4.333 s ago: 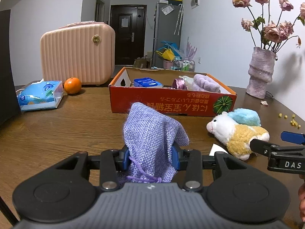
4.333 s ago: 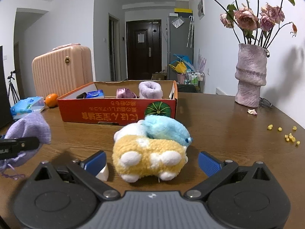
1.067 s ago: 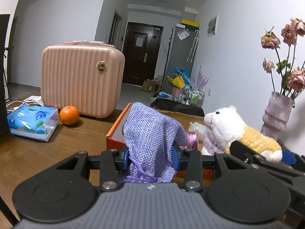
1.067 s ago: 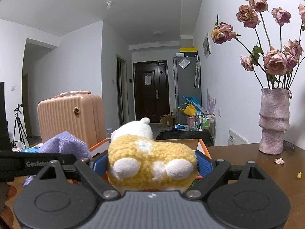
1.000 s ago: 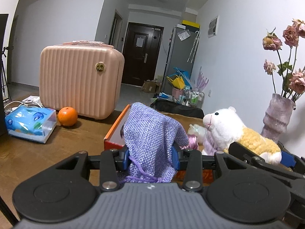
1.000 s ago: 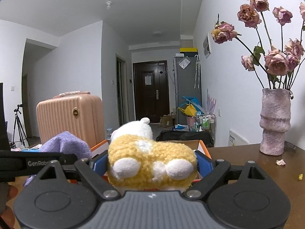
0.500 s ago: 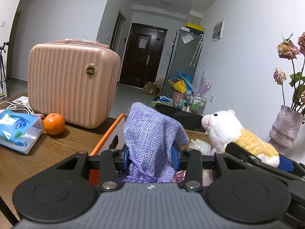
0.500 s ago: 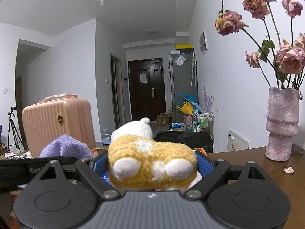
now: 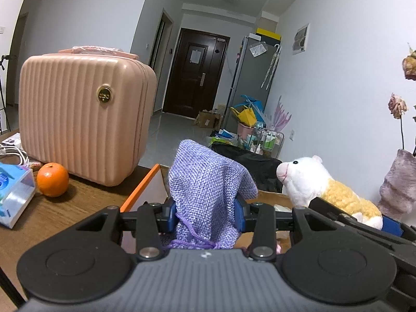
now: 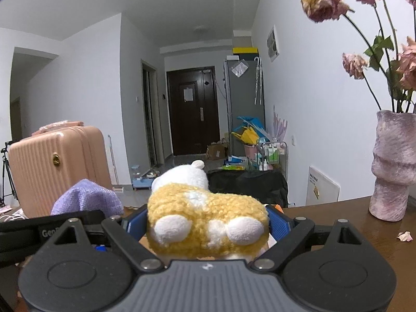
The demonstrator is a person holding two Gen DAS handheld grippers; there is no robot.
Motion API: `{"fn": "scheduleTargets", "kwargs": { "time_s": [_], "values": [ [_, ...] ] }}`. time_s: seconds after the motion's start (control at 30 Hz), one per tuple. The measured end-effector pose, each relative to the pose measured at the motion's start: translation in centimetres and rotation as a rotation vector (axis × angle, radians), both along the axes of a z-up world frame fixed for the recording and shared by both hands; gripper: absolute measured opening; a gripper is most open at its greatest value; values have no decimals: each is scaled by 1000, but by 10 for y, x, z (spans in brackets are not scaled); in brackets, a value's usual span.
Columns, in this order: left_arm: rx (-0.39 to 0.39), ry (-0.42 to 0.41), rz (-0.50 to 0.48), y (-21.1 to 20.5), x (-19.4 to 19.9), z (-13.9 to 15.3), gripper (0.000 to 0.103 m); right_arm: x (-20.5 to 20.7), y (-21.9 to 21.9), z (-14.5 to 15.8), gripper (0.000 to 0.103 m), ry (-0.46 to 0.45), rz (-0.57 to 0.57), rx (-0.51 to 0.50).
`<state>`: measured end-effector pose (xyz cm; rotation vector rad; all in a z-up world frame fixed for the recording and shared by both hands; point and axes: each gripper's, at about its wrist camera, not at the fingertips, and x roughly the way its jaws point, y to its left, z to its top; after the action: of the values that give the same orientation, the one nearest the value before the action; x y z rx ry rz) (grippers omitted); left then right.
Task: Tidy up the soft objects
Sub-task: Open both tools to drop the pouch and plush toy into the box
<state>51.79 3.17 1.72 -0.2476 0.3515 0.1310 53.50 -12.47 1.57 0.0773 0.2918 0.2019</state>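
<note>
My left gripper point(image 9: 206, 214) is shut on a purple woven drawstring pouch point(image 9: 208, 187) and holds it above the orange cardboard box point(image 9: 140, 189), whose near left rim shows below. My right gripper point(image 10: 206, 223) is shut on a yellow and white plush sheep point(image 10: 205, 218), held up in the air beside the left gripper. The sheep point(image 9: 319, 184) also shows in the left wrist view at the right, with the right gripper under it. The pouch point(image 10: 87, 199) shows at the left of the right wrist view. Most of the box's inside is hidden.
A pink ribbed suitcase point(image 9: 83, 114) stands on the wooden table point(image 9: 65, 208) at the left, with an orange point(image 9: 52, 179) and a tissue pack point(image 9: 13, 195) before it. A mauve vase point(image 10: 395, 166) of dried roses stands at the right, a petal point(image 10: 404, 236) near it.
Both grippers have moved forward over the box with their loads; the suitcase and vase look nearer. Earlier on, the sheep lay on the table and was picked up.
</note>
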Motion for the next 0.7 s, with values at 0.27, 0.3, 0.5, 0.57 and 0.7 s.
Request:
{"fn": "scheduleTargets", "kwargs": {
  "time_s": [0.27,0.3,0.5,0.57,0.7],
  "values": [
    [11,21,-8,1,27,-6,41,22,2,-6,91,48,-13,-1],
    [12,25,-6,2,29,-6,41,26,2,-7,92,59,-10,-1],
    [9,63,11,5,36,-14,60,37,-2,-14,98,122,-17,9],
    [9,69,33,8,36,-14,77,36,-5,-13,103,123,-22,27],
    [32,69,105,13,34,-14,103,35,-9,-11,103,124,-43,33]
  ]
}}
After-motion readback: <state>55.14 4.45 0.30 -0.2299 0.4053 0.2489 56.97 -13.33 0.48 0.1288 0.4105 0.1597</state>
